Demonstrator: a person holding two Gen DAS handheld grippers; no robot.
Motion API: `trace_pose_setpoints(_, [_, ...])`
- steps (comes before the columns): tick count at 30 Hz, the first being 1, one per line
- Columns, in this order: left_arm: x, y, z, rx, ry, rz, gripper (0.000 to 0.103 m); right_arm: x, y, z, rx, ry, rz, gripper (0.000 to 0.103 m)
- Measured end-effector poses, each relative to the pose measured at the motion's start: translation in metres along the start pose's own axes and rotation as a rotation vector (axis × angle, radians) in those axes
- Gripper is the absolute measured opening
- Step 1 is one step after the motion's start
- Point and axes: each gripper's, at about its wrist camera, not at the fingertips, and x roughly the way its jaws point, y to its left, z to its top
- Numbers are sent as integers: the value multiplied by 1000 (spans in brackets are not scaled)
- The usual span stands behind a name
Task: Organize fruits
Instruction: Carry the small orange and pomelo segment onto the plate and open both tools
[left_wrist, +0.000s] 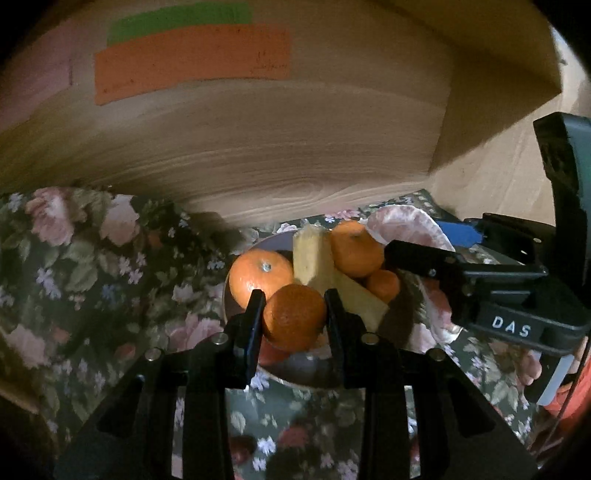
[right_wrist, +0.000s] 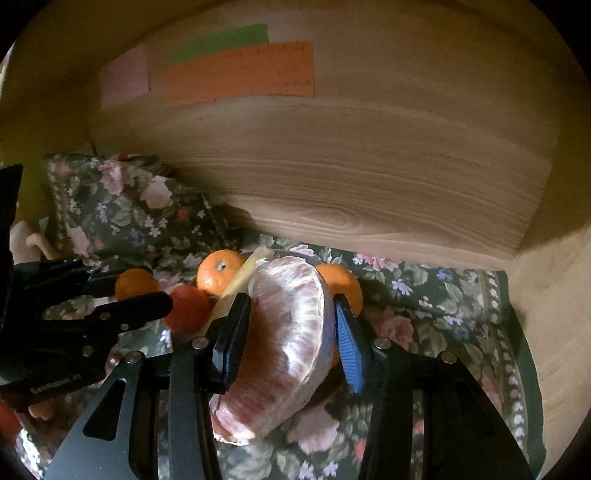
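Orange fruit fills most of the bowl (left_wrist: 236, 314) on the floral cloth (left_wrist: 92, 277): a stem-up mandarin (left_wrist: 258, 275) at left, two more behind at right, w/ pale yellow sticks (left_wrist: 314, 258) (cut fruit of some kind, can't tell which) leaning between them. L gripper (left_wrist: 293, 317) has its fingers clamped on a darker mandarin (left_wrist: 291, 317), held right over the bowl's near side; can't tell if it's touching the pile or just above. R gripper (right_wrist: 291, 328) has its fingers closed on a big peeled pomelo wedge (right_wrist: 284, 332), pink flesh w/ white pith, held just beside the bowl on its right, low end near the cloth. From the right wrist a reddish fruit (right_wrist: 188, 308) shows next to the L gripper, maybe in the bowl too, partly hidden. Wooden panel (left_wrist: 295, 147) w/ coloured paper notes behind everything. Progress, judging by the layout: well along, most fruit looks gathered in the bowl already. Left to do, prob: release the dark mandarin onto the pile, then get the wedge in or beside it; bowl's crowded, so the wedge may need to lie on top and could slide off.
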Motion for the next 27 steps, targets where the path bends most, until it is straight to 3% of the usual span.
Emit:
trace_pose_setpoints(7, [35,3,15,7,36,19,32,33,-9,10,26,37,-2,41])
trace_pose_setpoints(11, [50,4,16,2,72,-7,32,46,-8,11,6,53,-15,41])
trace_pose_setpoints(15, [49,-1,13,33,43,16,34,47,-7,10,-9,53,-18,43])
trace_pose_setpoints(19, [47,-3,11,38,45,19,42,44,-8,12,1,61,-4,47])
trace_pose_setpoints(27, [21,-6,8,37,10,24,42,9,-9,9,12,11,-2,57])
